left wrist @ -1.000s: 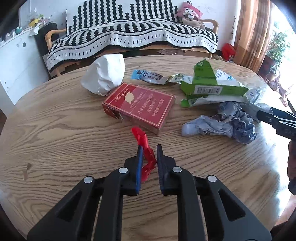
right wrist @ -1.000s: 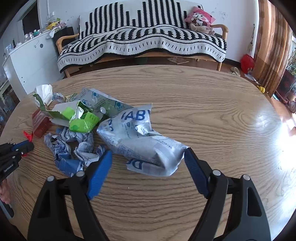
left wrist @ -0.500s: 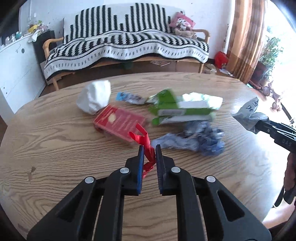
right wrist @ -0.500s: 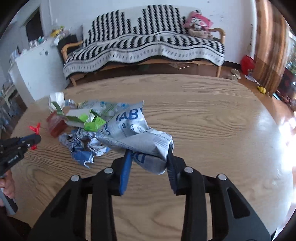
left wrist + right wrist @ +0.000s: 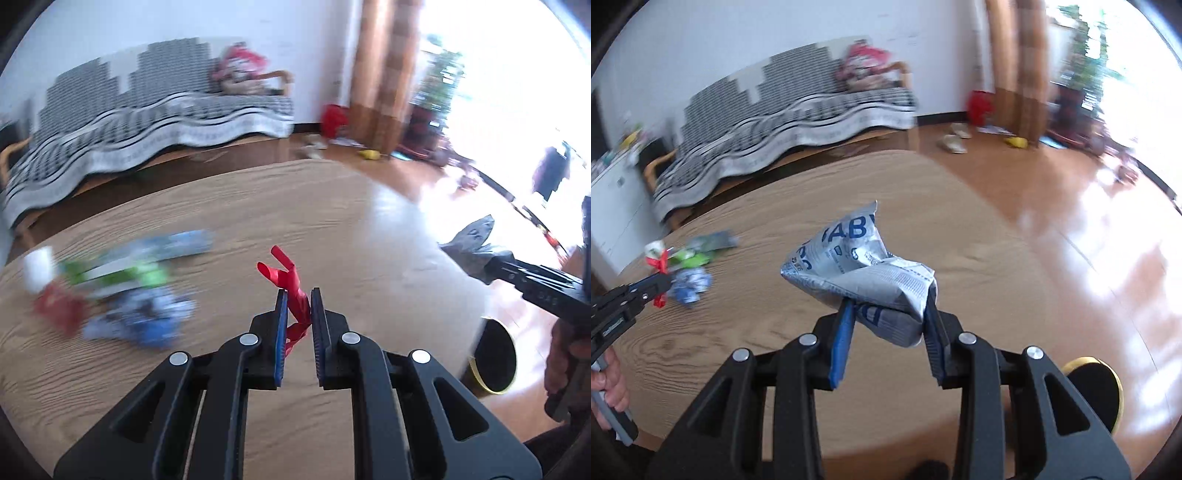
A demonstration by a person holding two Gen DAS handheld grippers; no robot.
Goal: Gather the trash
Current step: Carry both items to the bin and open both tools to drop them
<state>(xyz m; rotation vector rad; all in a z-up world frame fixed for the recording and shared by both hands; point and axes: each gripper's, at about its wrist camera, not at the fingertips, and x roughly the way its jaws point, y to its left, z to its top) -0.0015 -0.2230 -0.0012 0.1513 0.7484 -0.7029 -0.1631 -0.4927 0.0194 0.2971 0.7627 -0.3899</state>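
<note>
My left gripper (image 5: pixel 298 295) is shut on a twisted red wrapper strip (image 5: pixel 291 284), held up above the round wooden table (image 5: pixel 332 221). My right gripper (image 5: pixel 889 306) is shut on a crumpled silver bag with blue print (image 5: pixel 860 266), also lifted off the table. In the left wrist view the right gripper (image 5: pixel 491 266) shows at the right edge with the silver bag (image 5: pixel 472 240). In the right wrist view the left gripper (image 5: pixel 663 282) shows at the left with the red strip (image 5: pixel 661 264). More trash lies blurred on the table's left: a green carton (image 5: pixel 122 273), crumpled blue paper (image 5: pixel 144 317), a red box (image 5: pixel 59 306).
A black round bin with a yellow rim (image 5: pixel 495 358) stands on the floor just past the table's right edge, also seen as the bin (image 5: pixel 1097 387) under my right gripper. A striped sofa (image 5: pixel 147 110) and a curtain (image 5: pixel 384 74) stand behind. A hand (image 5: pixel 565 354) holds the right gripper.
Both grippers swung right and rose, leaving the trash pile at the left. The right gripper closed on the silver bag and lifted it. The bin came into view.
</note>
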